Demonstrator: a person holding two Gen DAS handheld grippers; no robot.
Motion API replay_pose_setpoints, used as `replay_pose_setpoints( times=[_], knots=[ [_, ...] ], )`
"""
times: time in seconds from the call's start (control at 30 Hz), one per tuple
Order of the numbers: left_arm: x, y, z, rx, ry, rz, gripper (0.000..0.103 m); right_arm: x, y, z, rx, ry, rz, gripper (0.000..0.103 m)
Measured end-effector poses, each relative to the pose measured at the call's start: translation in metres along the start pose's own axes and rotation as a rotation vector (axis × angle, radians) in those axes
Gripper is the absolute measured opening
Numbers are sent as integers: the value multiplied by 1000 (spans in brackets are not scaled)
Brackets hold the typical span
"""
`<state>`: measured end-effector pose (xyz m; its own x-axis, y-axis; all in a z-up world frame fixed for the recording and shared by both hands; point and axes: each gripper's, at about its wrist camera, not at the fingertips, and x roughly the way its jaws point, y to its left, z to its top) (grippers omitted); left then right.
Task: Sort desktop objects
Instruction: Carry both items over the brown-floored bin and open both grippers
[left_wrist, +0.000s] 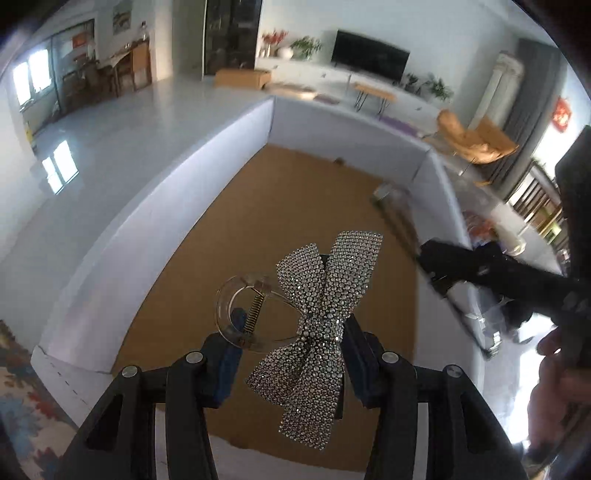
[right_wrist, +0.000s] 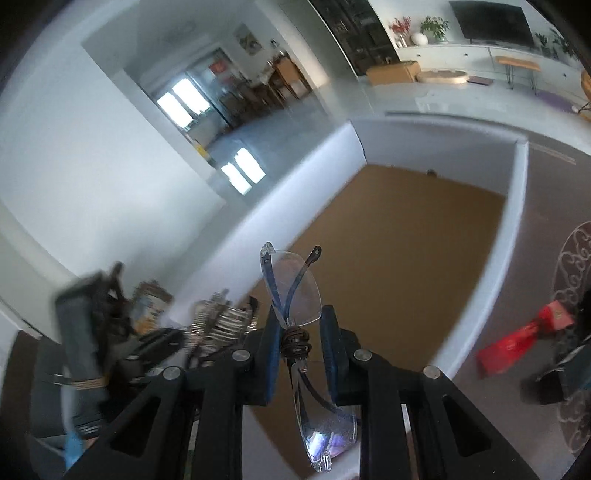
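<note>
Left wrist view: the left tongs (left_wrist: 291, 345) clamp the rhinestone bow clip (left_wrist: 317, 317) mid-frame over the white box (left_wrist: 343, 129); its smooth clear handle could twist loose. Right tongs (right_wrist: 297, 332) pinch folded glasses (right_wrist: 295, 291) at the bridge (probably), lenses liable to slip.

Glittering rhinestone bow clip (left_wrist: 317, 321); clear glossy plastic glasses (right_wrist: 295, 295).

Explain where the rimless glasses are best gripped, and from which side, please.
Grip the glasses at the bridge, where the folded temples cross, as the right tongs do now. Come from below, one finger on each flat face. The lenses are thin and bare, so the narrow, stiff middle suits best.
</note>
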<state>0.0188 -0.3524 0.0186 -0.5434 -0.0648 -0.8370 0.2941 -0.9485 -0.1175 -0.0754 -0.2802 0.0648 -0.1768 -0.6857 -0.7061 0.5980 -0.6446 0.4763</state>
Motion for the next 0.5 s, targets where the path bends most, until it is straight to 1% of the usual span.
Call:
replay_pose_setpoints(
  times=[0.03, 0.1, 0.13, 0.17, 0.2, 0.23, 0.27, 0.33, 0.37, 0.4, 0.43, 0.47, 0.5],
  knots=[
    [4, -1, -1, 5, 17, 19, 52, 12, -2, -3, 14, 27, -13, 22],
    [10, -1, -5, 17, 42, 57, 61, 28, -6, -8, 15, 67, -57, 26],
    [11, 0, -7, 18, 40, 64, 73, 27, -3, -10, -9, 56, -66, 30],
    [11, 0, -10, 13, 29, 69, 79, 25, 0, -11, -35, 40, -89, 50],
    [8, -6, -16, 9, 19, 74, 85, 20, -2, -11, -39, 26, -94, 68],
    [6, -6, -18, 3, 9, 77, 85, 15, -3, -11, -36, 4, -83, 71],
    [4, -7, -20, -2, -1, 77, 85, 4, -5, -13, -29, -30, -60, 71],
    [-6, -12, -21, -8, -34, 62, 85, -15, -7, -17, -38, -79, -61, 72],
    [-14, -17, -22, -6, -56, 52, 85, -34, -11, -17, -55, -115, -80, 75],
    [-23, -24, -23, 1, -83, 39, 85, -47, -14, -23, -75, -149, -103, 81],
    [-31, -35, -23, 13, -107, 22, 85, -65, -21, -31, -100, -196, -153, 85],
    [-41, -50, -27, 36, -133, -12, 85, -83, -27, -41, -116, -231, -204, 94],
    [-46, -61, -27, 55, -147, -42, 85, -94, -38, -51, -126, -257, -255, 99]
  ],
)
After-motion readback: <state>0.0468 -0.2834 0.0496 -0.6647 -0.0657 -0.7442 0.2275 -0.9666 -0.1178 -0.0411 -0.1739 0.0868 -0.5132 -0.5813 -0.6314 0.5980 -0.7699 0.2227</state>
